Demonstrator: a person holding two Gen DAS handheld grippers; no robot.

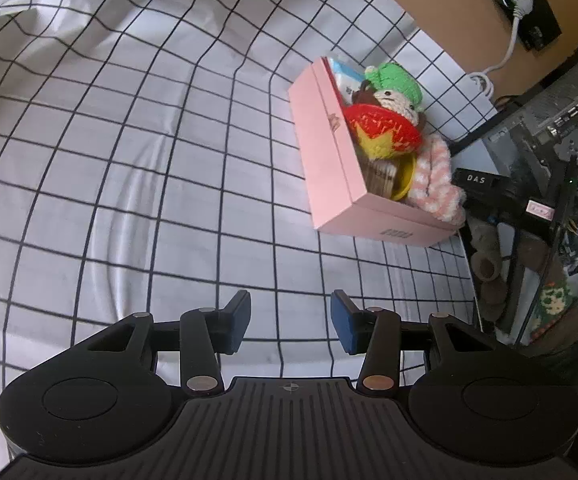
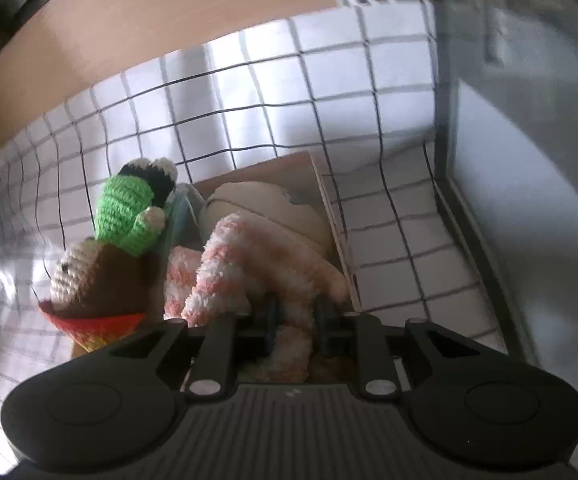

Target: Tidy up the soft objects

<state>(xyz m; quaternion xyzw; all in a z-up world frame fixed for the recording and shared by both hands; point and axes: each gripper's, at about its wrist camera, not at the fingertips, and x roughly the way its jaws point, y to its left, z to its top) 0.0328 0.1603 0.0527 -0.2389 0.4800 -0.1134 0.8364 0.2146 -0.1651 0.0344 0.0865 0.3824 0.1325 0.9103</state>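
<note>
A pink box [image 1: 329, 152] stands on the checked cloth at the right of the left wrist view. It holds a crocheted doll with a green hat [image 1: 397, 80], a red and yellow knitted piece [image 1: 385, 128] and a pink-and-white fluffy sock [image 1: 437, 184] that hangs over its far side. My left gripper [image 1: 289, 324] is open and empty, above the cloth, short of the box. My right gripper [image 2: 295, 320] is shut on the fluffy sock [image 2: 249, 264] over the box [image 2: 335, 240]. The green-hatted doll [image 2: 129, 216] lies to its left.
The white cloth with a black grid [image 1: 129, 160] covers the surface, creased at the far left. A dark cluttered shelf unit [image 1: 549, 200] stands right of the box. A white cable and plug [image 1: 517, 20] hang on the brown wall. A grey cabinet [image 2: 529, 160] stands at right.
</note>
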